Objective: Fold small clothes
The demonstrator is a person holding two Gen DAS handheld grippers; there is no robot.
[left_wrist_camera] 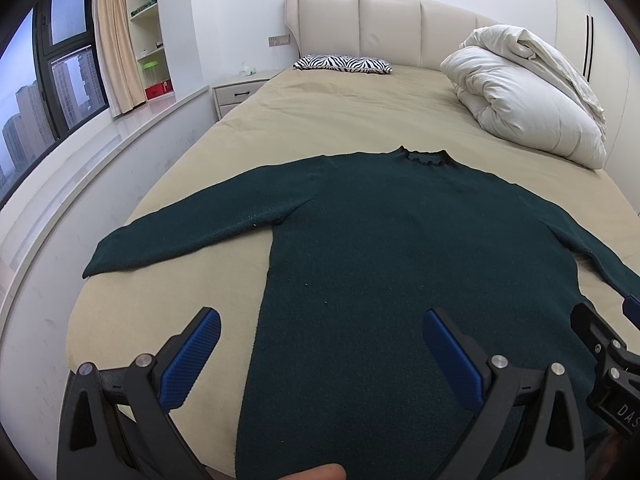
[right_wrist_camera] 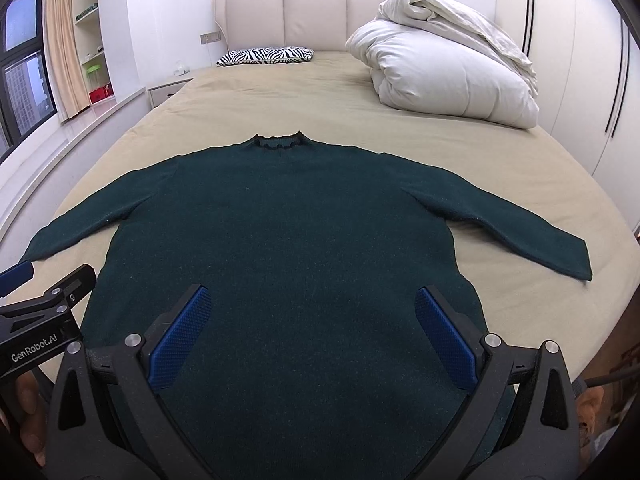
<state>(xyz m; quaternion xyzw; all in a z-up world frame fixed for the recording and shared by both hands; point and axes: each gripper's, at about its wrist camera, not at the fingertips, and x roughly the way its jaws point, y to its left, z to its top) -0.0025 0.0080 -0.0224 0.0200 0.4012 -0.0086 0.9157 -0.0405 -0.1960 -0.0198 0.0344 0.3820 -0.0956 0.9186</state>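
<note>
While both grippers' ribbed blue fingers [left_wrist_camera: 452,356] gape empty, a fuzzy dark-green sweater [right_wrist_camera: 288,220] lies flat on tan bedsheet [right_wrist_camera: 280,96].

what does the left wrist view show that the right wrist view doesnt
Left wrist view only: the right gripper at its edge, city towers outside the window.
Right wrist view only: the sweater's right cuff, the left gripper with its GenRobot.AI label.
Both: dark green knit sweater flat on the beige bed, zebra-print pillow, rolled white duvet.

one dark green sweater [right_wrist_camera: 280,232], two grippers, one zebra pillow [right_wrist_camera: 266,55], one rolled duvet [right_wrist_camera: 444,68], one bed [right_wrist_camera: 248,96]
</note>
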